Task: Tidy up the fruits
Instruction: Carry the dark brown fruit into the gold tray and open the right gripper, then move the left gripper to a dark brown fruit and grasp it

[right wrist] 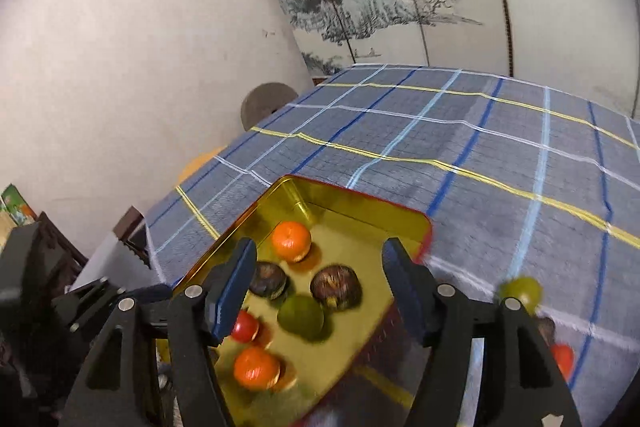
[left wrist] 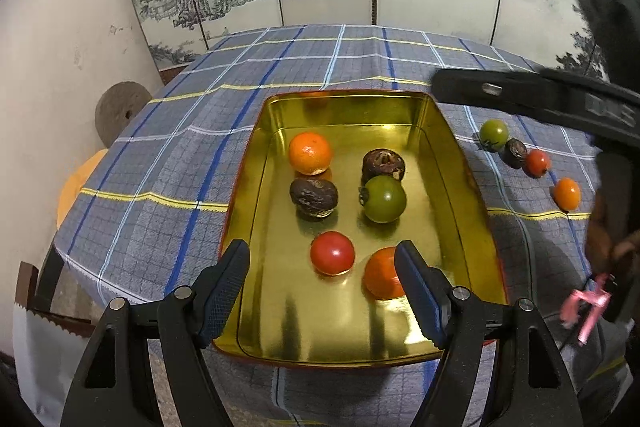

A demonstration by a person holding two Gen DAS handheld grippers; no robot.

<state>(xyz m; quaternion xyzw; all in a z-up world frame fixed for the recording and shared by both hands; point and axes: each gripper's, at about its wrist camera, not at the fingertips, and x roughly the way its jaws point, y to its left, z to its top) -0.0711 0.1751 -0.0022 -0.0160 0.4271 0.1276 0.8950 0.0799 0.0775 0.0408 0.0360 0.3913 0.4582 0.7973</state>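
1. Your right gripper [right wrist: 316, 291] stands with jaws apart and nothing between them, above the shallow gold metal tray [right wrist: 362, 195]; that suits a release into it.
2. Your left gripper [left wrist: 322, 287] is also spread and empty at the tray's near end, apparently waiting clear.
3. Six fruits sit spaced inside the tray, among them the green round fruit [left wrist: 384, 199].
4. Four small fruits, including an orange one [left wrist: 567, 193], lie in a row on the blue plaid tablecloth [left wrist: 168, 163] beside the tray, within your right hand's reach.
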